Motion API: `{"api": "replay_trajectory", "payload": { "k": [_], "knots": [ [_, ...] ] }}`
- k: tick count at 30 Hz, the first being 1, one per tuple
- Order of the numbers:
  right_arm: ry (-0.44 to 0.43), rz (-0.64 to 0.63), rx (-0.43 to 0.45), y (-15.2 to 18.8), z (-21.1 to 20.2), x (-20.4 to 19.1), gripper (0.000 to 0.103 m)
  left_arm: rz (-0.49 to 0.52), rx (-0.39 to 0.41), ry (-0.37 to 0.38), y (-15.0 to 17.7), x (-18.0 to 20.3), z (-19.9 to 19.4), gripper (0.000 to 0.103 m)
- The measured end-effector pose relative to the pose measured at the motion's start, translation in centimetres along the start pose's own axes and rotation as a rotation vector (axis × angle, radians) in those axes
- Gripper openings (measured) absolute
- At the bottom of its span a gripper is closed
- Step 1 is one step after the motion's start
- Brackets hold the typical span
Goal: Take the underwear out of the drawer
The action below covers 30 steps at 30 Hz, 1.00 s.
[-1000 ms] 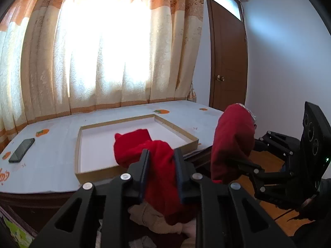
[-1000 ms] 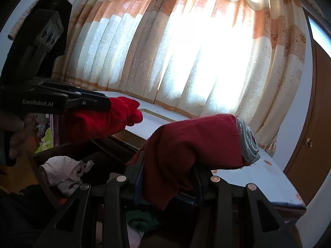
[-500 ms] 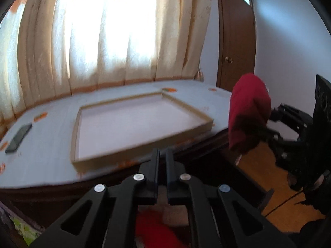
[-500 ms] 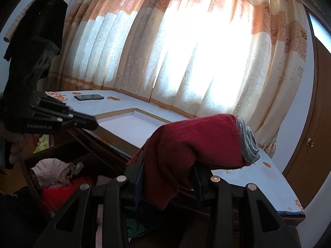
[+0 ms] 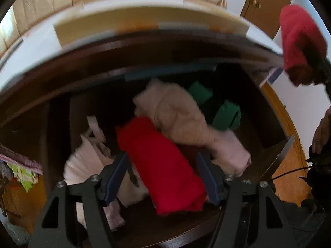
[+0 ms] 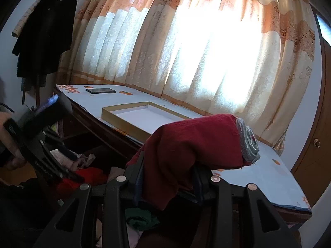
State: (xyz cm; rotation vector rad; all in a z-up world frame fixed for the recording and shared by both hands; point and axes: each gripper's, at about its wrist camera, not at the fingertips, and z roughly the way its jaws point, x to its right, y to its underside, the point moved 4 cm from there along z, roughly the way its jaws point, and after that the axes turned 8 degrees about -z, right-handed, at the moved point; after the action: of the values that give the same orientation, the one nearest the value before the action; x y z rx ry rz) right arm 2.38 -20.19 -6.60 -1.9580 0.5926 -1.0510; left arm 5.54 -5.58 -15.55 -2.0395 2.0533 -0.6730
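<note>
Jaws of the left tool (image 5: 161, 173) have just been opened astride the bright red folded cloth (image 5: 163, 165) for lifting, while the dark red rolled cloth (image 6: 196, 144) is kept clenched in the right tool (image 6: 167, 184).

Your left gripper (image 5: 161, 175) tilts steeply down, jaws just opened, a red garment between them, pads not visibly pressing; your right gripper (image 6: 168, 177), at its 2 o'clock, stays clamped

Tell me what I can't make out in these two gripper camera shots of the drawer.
- Left wrist view: whether the left gripper pads touch the bright red garment; motion blur smears them.
- Left wrist view: the drawer floor; piled clothes cover it.
- Right wrist view: the right gripper pads' grip; the dark red garment drapes over them.
</note>
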Motion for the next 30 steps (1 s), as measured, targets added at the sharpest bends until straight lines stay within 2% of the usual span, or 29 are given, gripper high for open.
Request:
{"api": "replay_trajectory", "payload": {
  "k": [3,5,6,8,10,14,18,30],
  "knots": [
    [-0.012,0.006,-0.003,0.2,0.3,-0.3,0.042,0.003,-0.046,-0.007,-0.1,0.0,1.3,0.068],
    [-0.016,0.009,-0.002,0.2,0.4,-0.3,0.042,-0.027,-0.082,0.035,0.0,-0.3,2.1,0.068],
    [-0.018,0.011,-0.001,0.2,0.4,-0.3,0.042,-0.032,-0.094,0.039,-0.1,-0.3,2.4,0.065],
    [-0.018,0.014,0.004,0.2,0.4,-0.3,0.043,-0.036,-0.096,0.033,-0.1,-0.6,2.7,0.049],
    [-0.016,0.020,0.008,0.2,0.3,-0.3,0.043,-0.021,-0.085,0.036,-0.2,-0.4,2.5,0.038],
    [-0.015,0.020,0.007,0.3,0.2,-0.3,0.043,-0.004,-0.048,0.034,0.1,-0.5,1.7,0.031],
    [-0.013,0.014,0.004,0.3,0.1,-0.3,0.043,0.015,0.024,0.036,0.2,-0.5,0.1,0.028],
    [-0.006,-0.009,0.002,0.2,0.2,-0.6,0.043,0.099,0.339,0.029,-0.1,1.3,-7.3,0.028]
  ]
}}
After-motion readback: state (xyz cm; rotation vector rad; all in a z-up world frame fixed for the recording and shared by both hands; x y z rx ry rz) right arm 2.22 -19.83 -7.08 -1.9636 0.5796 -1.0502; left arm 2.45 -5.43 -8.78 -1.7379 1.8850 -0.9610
